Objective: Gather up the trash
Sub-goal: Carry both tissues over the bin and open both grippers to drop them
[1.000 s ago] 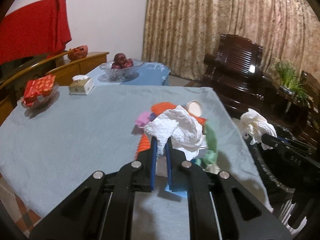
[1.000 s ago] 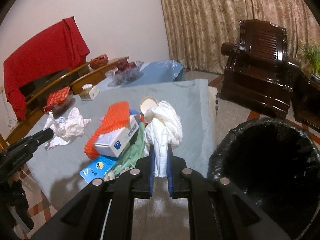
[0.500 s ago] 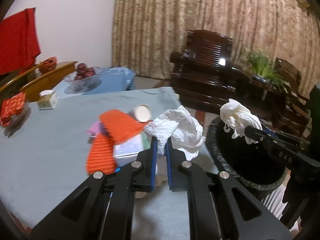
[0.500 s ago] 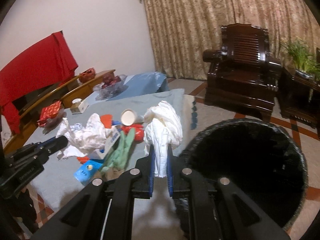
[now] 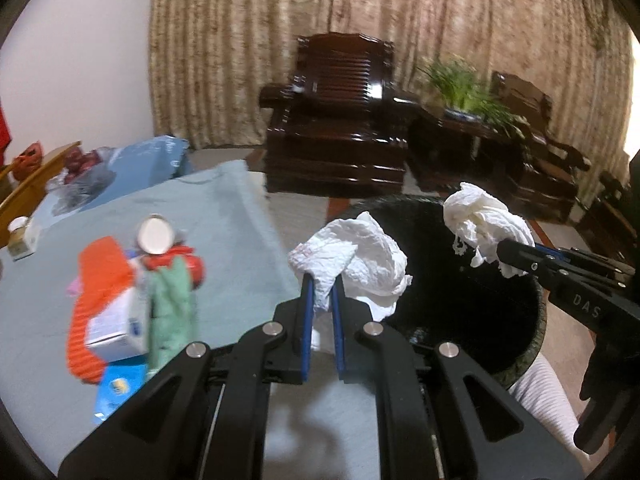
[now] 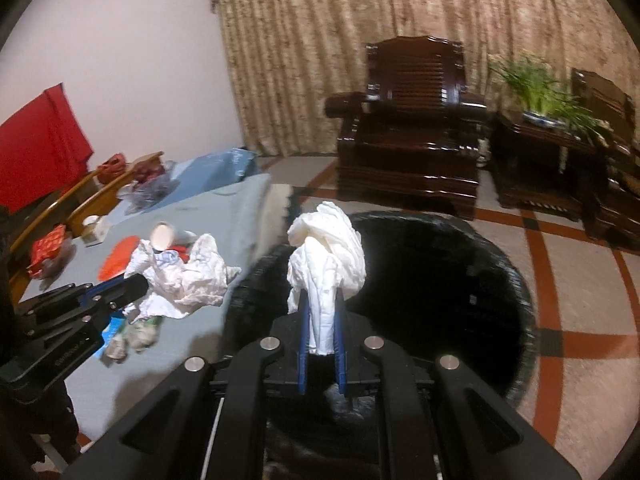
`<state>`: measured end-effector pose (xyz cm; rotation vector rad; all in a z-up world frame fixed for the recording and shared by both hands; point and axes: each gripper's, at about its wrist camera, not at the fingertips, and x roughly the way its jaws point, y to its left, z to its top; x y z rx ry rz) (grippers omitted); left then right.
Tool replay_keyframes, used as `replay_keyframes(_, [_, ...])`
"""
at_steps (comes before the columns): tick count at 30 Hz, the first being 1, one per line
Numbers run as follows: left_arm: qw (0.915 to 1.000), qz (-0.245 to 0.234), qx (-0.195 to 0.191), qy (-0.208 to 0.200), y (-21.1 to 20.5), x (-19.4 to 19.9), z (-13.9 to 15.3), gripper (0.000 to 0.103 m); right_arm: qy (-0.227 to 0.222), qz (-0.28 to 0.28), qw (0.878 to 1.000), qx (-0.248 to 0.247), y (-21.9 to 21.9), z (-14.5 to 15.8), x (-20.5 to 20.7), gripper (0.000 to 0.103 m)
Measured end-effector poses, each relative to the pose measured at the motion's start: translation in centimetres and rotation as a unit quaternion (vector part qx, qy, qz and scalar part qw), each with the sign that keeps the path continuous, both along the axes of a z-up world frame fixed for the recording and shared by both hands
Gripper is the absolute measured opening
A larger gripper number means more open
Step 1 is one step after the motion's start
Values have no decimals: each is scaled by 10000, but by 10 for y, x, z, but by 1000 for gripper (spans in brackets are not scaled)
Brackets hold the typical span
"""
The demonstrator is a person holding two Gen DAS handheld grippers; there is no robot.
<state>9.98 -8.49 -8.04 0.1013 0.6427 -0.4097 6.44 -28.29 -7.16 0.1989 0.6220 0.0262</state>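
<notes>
Both grippers pinch crumpled tissues. Right gripper (image 6: 320, 312) holds its tissue (image 6: 326, 256) over the bin (image 6: 516, 280); left gripper (image 5: 320, 300) holds its wad (image 5: 356, 256) at the bin's near rim. Advice: centre each wad over the opening before spreading jaws; shake if paper clings.

I saw a dark wooden armchair (image 6: 412, 132) standing before the beige curtain (image 6: 320, 40). A potted plant (image 6: 548, 96) sat on a side table (image 6: 544, 160) to its right. A red cloth (image 6: 36, 148) hung at far left.
</notes>
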Motion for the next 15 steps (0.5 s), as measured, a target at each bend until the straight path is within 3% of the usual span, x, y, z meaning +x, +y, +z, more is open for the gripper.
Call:
replay_keyframes(9, [9988, -434, 81, 228, -51, 19, -26, 9, 321, -433, 9985, -41, -36, -28, 3, 11])
replay_keyframes(14, [9974, -590, 35, 415, -62, 29, -35, 21, 435, -563, 9975, -47, -44, -38, 3, 16])
replay_keyframes(15, [9972, -625, 17, 421, -63, 30, -36, 28, 451, -586, 9972, -49, -45, -40, 3, 19])
